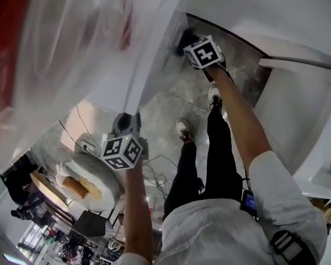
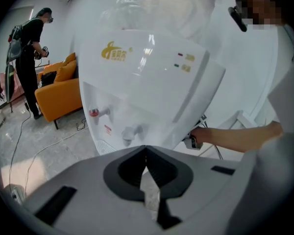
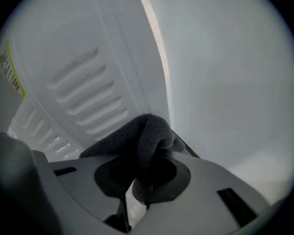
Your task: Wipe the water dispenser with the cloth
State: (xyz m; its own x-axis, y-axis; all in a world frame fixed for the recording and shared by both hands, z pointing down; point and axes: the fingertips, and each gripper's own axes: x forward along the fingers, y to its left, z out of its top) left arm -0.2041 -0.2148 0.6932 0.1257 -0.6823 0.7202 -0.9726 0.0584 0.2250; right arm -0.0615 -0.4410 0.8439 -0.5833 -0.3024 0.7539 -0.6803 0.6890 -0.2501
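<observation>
Gripped one dark grey fleece cloth [image 3: 139, 133] in the clenched right gripper [image 3: 143, 177], bunched against the vented far panel of the one white plastic water dispenser [image 2: 152, 77]. Held the left gripper [image 2: 146, 151] closed on nothing, facing two front taps, one red-capped [image 2: 94, 113], one pale [image 2: 130, 132].

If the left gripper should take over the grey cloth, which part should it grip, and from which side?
Probably the thick fold of the cloth bulging past the tips of the right gripper, approached from the wall side: the vented dispenser panel blocks the other.
</observation>
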